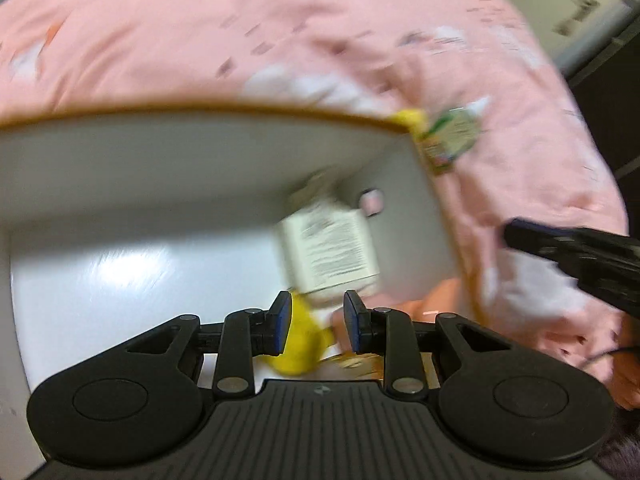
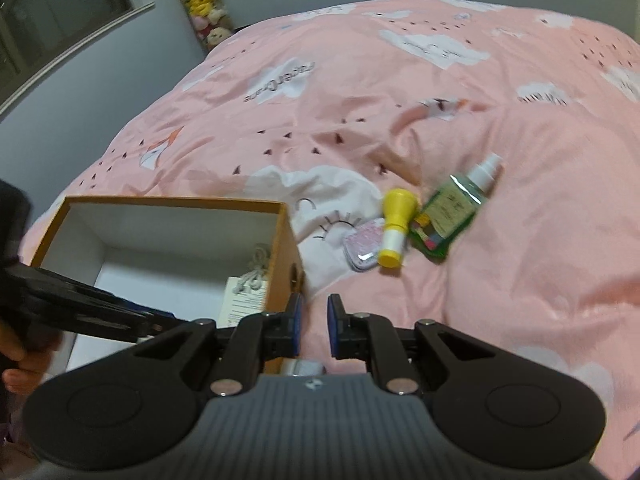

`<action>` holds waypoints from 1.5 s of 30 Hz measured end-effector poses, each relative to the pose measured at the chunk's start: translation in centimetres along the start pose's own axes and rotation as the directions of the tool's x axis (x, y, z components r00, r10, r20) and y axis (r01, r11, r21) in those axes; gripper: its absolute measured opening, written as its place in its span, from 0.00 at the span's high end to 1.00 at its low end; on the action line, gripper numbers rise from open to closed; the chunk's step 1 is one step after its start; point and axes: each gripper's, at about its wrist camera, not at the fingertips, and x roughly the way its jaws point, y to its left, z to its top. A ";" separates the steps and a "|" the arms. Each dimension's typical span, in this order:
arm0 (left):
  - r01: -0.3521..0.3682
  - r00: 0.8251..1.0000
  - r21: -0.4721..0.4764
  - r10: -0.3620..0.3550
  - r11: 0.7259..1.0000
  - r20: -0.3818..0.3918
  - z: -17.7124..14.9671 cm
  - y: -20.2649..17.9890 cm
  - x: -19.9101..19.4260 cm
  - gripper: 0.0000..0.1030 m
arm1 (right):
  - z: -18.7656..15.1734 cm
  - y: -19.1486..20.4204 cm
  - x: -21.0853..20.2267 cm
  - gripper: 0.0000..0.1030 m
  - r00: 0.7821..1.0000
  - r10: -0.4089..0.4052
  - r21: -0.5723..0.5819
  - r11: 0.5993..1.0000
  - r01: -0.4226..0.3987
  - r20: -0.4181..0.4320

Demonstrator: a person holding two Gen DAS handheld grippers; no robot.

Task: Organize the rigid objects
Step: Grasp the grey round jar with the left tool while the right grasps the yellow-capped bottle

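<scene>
An open cardboard box (image 2: 286, 240) with a white inside (image 1: 120, 248) lies on the pink bed. In it a white printed carton (image 1: 332, 252) rests near the right wall. My left gripper (image 1: 316, 328) is over the box, jaws apart, with a yellow object (image 1: 300, 344) between the pads; contact is unclear. My right gripper (image 2: 314, 326) is open and empty just right of the box. On the bed lie a yellow bottle (image 2: 394, 228), a pink case (image 2: 364, 248) and a green spray bottle (image 2: 452, 208).
The pink patterned duvet (image 2: 520, 280) covers the bed. A shelf of plush toys (image 2: 204, 4) stands by the far wall. The right gripper shows in the left wrist view (image 1: 580, 256). A white roll (image 2: 304, 368) lies under the right gripper.
</scene>
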 end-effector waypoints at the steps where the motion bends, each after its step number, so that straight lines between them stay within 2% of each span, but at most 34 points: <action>1: 0.013 1.000 0.039 -0.014 0.999 0.021 0.2 -0.8 -0.6 0.70 | -0.3 -0.6 0.0 0.88 1.000 -0.002 0.019 1.000 0.002 -0.001; 3: 0.039 0.998 0.124 -0.045 0.992 0.047 0.5 -2.4 -1.3 0.70 | -0.9 -1.4 0.0 0.88 1.000 -0.002 0.050 0.999 0.003 -0.003; 5: 0.046 0.996 0.228 -0.062 0.972 0.063 0.8 -4.4 -1.7 0.70 | -1.6 -2.3 -0.1 0.88 1.000 -0.004 0.079 0.997 0.005 -0.005; 9: 0.029 0.996 0.437 -0.063 0.899 0.064 1.1 -8.4 -1.7 0.70 | -3.1 -3.3 -0.2 0.87 1.000 0.007 0.094 0.996 -0.006 -0.005; 11: 0.027 0.997 0.529 -0.061 0.848 0.048 1.2 -10.4 -1.3 0.70 | -3.8 -3.8 -0.2 0.87 1.000 0.015 0.109 0.994 -0.015 -0.007; 13: 0.027 0.999 0.617 -0.046 0.786 0.016 1.2 -12.3 -0.7 0.70 | -4.5 -4.3 -0.1 0.85 1.000 0.012 0.120 0.993 -0.011 -0.009; 15: 0.019 1.000 0.698 -0.002 0.716 -0.024 1.1 -14.1 0.2 0.70 | -5.2 -4.7 0.3 0.74 1.000 0.018 0.131 0.991 -0.016 -0.017; 16: 0.019 0.998 0.737 0.029 0.676 -0.052 1.1 -14.9 1.0 0.70 | -5.5 -5.0 0.4 0.72 0.999 0.032 0.141 0.990 -0.028 -0.021; 17: 0.022 0.996 0.761 0.054 0.648 -0.075 0.8 -15.4 1.5 0.68 | -5.8 -5.3 0.6 0.69 0.999 0.044 0.152 0.988 -0.039 -0.027; 19: 0.033 0.985 0.800 0.116 0.599 -0.127 0.6 -16.3 2.8 0.65 | -6.3 -6.0 1.1 0.65 0.998 0.052 0.175 0.984 -0.044 -0.041; 21: 0.037 0.976 0.842 0.160 0.539 -0.145 0.4 -16.9 3.6 0.46 | -6.7 -6.6 1.6 0.65 0.997 0.048 0.193 0.981 -0.037 -0.055; 22: 0.044 0.972 0.852 0.176 0.521 -0.158 0.4 -17.3 3.9 0.43 | -6.9 -6.9 1.8 0.65 0.997 0.048 0.202 0.979 -0.036 -0.057; 24: 0.069 0.960 0.861 0.200 0.504 -0.194 0.8 -17.9 4.4 0.41 | -7.0 -7.4 2.1 0.62 0.997 0.045 0.215 0.976 -0.031 -0.060; 25: 0.085 0.953 0.870 0.214 0.485 -0.213 0.8 -18.3 4.7 0.41 | -7.1 -7.6 2.4 0.62 0.997 0.046 0.224 0.974 -0.031 -0.062; 27: 0.096 0.946 0.905 0.246 0.414 -0.213 0.5 -19.3 5.0 0.41 | -7.1 -7.9 2.5 0.59 0.996 0.057 0.238 0.970 -0.041 -0.062; 29: 0.090 0.935 0.928 0.291 0.361 -0.204 0.3 -20.2 5.4 0.40 | -7.2 -8.0 2.5 0.58 0.996 0.066 0.241 0.969 -0.050 -0.060; 32: 0.133 0.902 0.949 0.362 0.284 -0.235 -0.1 -21.3 6.7 0.32 | -7.3 -8.0 2.7 0.55 0.996 0.068 0.237 0.970 -0.051 -0.064; 37: 0.193 0.842 0.955 0.462 0.225 -0.278 -0.6 -22.0 8.6 0.25 | -7.4 -8.0 3.2 0.51 0.995 0.066 0.231 0.972 -0.045 -0.080; 39: 0.201 0.832 0.957 0.479 0.211 -0.281 -0.7 -22.2 9.2 0.23 | -7.5 -8.0 3.2 0.49 0.994 0.068 0.229 0.972 -0.047 -0.084; 42: 0.218 0.813 0.953 0.502 0.211 -0.297 -0.8 -22.3 10.0 0.21 | -7.6 -8.1 3.4 0.49 0.993 0.052 0.224 0.974 -0.028 -0.102; 45: 0.224 0.801 0.952 0.517 0.207 -0.301 -0.9 -22.2 10.5 0.20 | -7.8 -8.5 3.7 0.49 0.992 0.043 0.225 0.974 -0.016 -0.118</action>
